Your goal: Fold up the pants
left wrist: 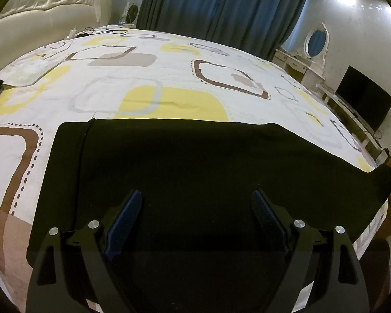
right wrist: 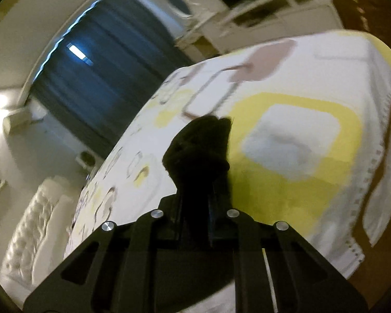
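Note:
The black pants (left wrist: pixel 190 167) lie flat across the near part of the bed (left wrist: pixel 148 78), reaching from left to the bed's right edge. My left gripper (left wrist: pixel 196 203) is open, its blue-padded fingers (left wrist: pixel 125 219) spread wide just above the pants' near edge, holding nothing. In the right wrist view my right gripper (right wrist: pixel 198 182) is shut on a bunched end of the black pants (right wrist: pixel 198 146), lifted above the bedspread (right wrist: pixel 299 130). That view is tilted and blurred. The far right tip of the pants (left wrist: pixel 385 182) is raised at the bed's edge.
The patterned white, yellow and brown bedspread covers the bed. A cream tufted headboard (left wrist: pixel 52 2) stands far left, blue curtains (left wrist: pixel 221 5) behind. A dresser with oval mirror (left wrist: pixel 316 39) and a dark TV (left wrist: pixel 365 99) stand at right. Cables (left wrist: pixel 96 30) lie at the far edge.

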The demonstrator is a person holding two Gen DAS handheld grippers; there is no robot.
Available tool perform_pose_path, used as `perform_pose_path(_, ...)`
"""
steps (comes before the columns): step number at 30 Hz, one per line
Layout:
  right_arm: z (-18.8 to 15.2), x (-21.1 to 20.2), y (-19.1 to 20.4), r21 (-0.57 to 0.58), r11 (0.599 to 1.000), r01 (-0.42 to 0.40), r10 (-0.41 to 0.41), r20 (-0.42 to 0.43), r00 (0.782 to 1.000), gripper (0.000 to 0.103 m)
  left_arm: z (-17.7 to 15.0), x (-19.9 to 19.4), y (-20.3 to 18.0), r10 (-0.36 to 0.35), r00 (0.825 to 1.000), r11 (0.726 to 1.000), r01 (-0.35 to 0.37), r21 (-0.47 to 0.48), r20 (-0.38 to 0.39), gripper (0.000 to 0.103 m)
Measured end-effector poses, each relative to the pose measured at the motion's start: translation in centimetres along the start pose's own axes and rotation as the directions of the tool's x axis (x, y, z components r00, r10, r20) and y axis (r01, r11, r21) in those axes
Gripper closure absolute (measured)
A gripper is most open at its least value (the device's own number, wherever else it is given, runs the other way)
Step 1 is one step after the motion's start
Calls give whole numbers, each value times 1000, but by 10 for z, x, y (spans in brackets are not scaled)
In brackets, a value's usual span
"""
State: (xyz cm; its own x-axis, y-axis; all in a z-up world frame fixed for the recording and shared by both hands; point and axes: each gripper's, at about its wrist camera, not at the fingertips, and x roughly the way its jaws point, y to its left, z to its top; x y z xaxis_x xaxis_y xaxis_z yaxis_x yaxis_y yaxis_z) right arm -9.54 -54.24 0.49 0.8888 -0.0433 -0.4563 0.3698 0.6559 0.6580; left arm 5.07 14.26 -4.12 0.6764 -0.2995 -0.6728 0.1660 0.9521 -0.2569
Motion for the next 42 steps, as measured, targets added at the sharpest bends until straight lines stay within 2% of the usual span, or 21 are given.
perform_pose_path(6,-24,11,63,-125,989,-81,74,-62,995,89,0,-1,0,-2,1000,1000,2,-1,1,17)
perform_pose_path(12,-66,29,125,-221,958,-180,144,-169,975,89,-1,-1,2,-12,1000,1000,12,-10,7,17)
perform_pose_path(18,-115,46,175,-281,922,-265,185,-281,942,89,-1,0,3,-20,1000,1000,21,-16,11,17)
perform_pose_path(26,-174,65,224,-313,876,-368,225,-410,884,89,-1,0,4,-23,1000,1000,23,-17,12,17)
perform_pose_path(36,-233,80,262,-338,827,-450,231,-525,819,89,-2,-1,3,-24,1000,1000,24,-18,11,17)
perform_pose_path(42,-256,83,272,-357,801,-480,225,-564,795,89,-2,0,3,-24,1000,1000,24,-17,11,17)
